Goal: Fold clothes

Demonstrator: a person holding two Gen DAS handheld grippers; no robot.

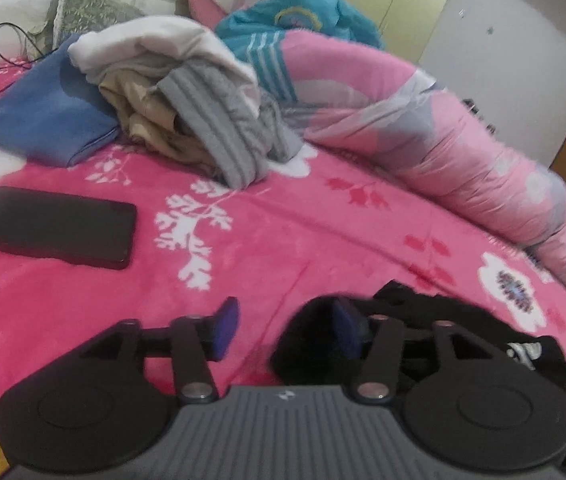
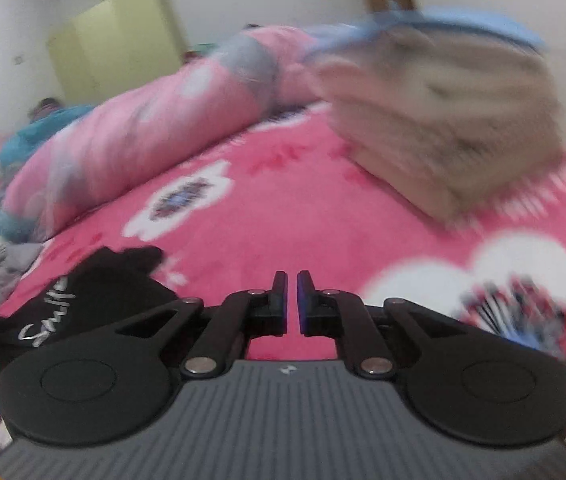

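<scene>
On bed, garment: black top (image 1: pixel 423 320) crumpled, touching left gripper (image 1: pixel 287 330) right pad
L jaws: wide, empty
R gripper (image 2: pixel 291 300): jaws near-shut, empty; top lies to its left
Nearer: L

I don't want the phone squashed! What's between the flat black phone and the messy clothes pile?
Only bare pink flowered blanket between the flat black phone and the messy clothes pile, in the left wrist view.

The bed cover (image 1: pixel 303 232) looked like fleecy pink cloth; the phone (image 1: pixel 53 226) was glossy black; the grey garment (image 1: pixel 219 120) was ribbed knit.

Folded pile (image 2: pixel 443 120) motion-blurred
</scene>
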